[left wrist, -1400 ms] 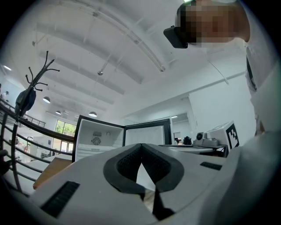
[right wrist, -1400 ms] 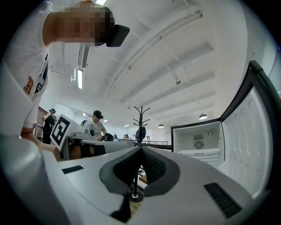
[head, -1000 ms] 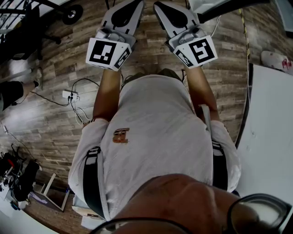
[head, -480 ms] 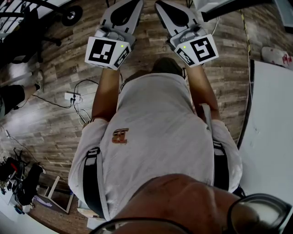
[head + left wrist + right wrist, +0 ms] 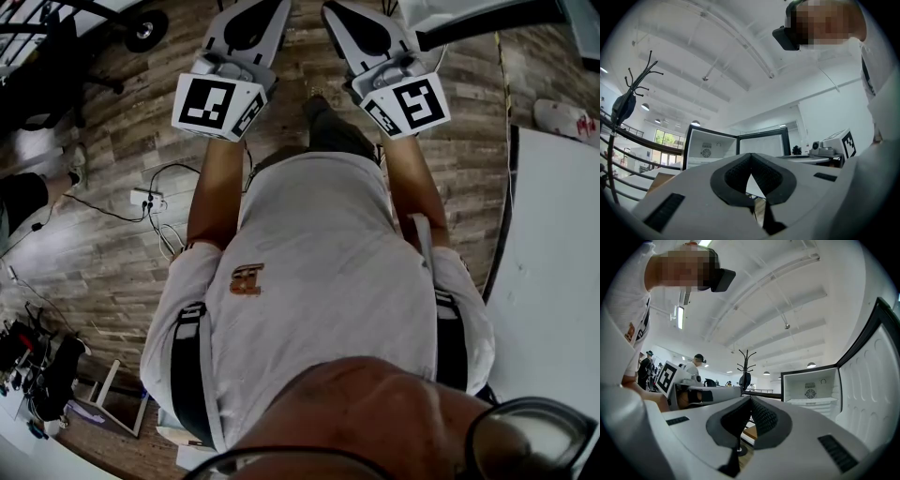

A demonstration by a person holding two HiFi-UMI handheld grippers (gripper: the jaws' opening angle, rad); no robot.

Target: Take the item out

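I hold both grippers out in front of my chest, above the wooden floor. The left gripper (image 5: 751,157) is shut, its dark pads meeting at the tip with nothing between them. The right gripper (image 5: 750,398) is also shut and empty. In the head view the left gripper (image 5: 242,37) and right gripper (image 5: 367,42) run off the top edge, so their tips are hidden there. An open white fridge (image 5: 711,149) stands ahead; it also shows as the fridge (image 5: 810,389) with its door (image 5: 874,380) swung wide. No item inside it can be made out.
A white table (image 5: 555,281) lies to my right. A power strip with cables (image 5: 142,197) is on the floor at the left. A coat stand (image 5: 746,365) stands ahead, and other people (image 5: 697,363) stand further back.
My dark shoe has stepped forward into view between the two grippers. Both grippers stay shut and have shifted only slightly apart.
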